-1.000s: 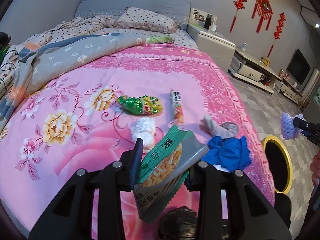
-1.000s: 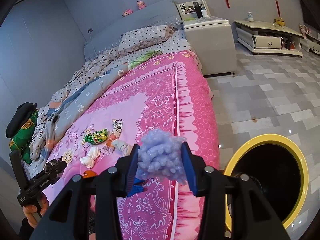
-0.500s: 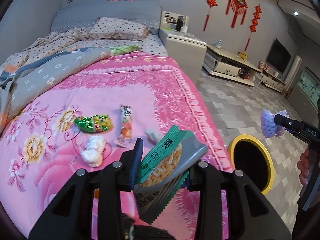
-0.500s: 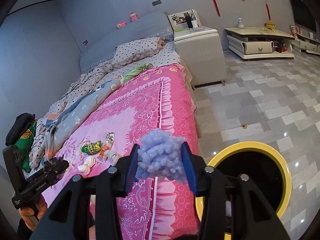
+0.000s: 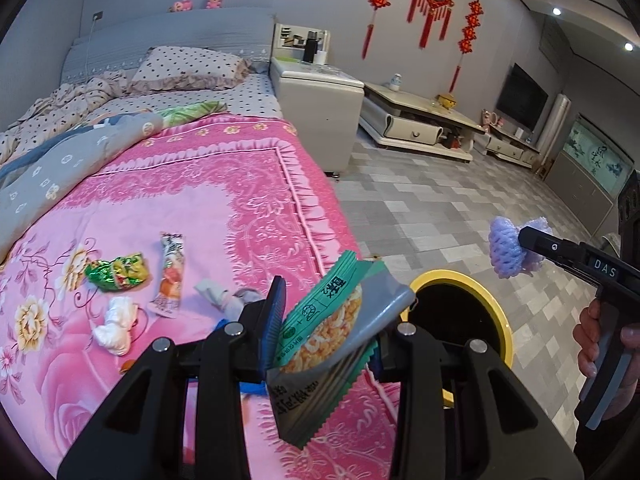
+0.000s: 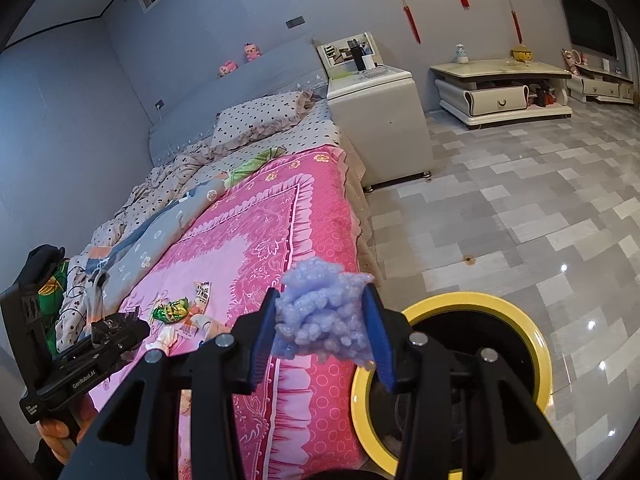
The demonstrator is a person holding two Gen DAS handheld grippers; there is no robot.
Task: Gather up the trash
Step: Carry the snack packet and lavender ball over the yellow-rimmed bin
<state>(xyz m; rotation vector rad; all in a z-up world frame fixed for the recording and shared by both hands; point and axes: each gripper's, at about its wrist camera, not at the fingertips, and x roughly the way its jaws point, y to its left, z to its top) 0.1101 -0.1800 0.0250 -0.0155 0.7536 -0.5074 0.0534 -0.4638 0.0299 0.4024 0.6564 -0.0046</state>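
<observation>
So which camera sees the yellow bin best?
The right wrist view: the yellow bin shows most of its rim and dark inside, just behind the right claw squeezing purple foam. In the left wrist view the bin is smaller and partly hidden.

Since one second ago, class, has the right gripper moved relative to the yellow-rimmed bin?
Yes. The right gripper, shut on the purple foam net, has shifted toward the yellow-rimmed bin, now partly overlapping its opening.

We are seeing each hand-held gripper as matte black plastic: left hand-held gripper and right hand-held gripper are showing blue finger pads, silver screws, white lettering, a grey trigger, and bare skin gripping.
</observation>
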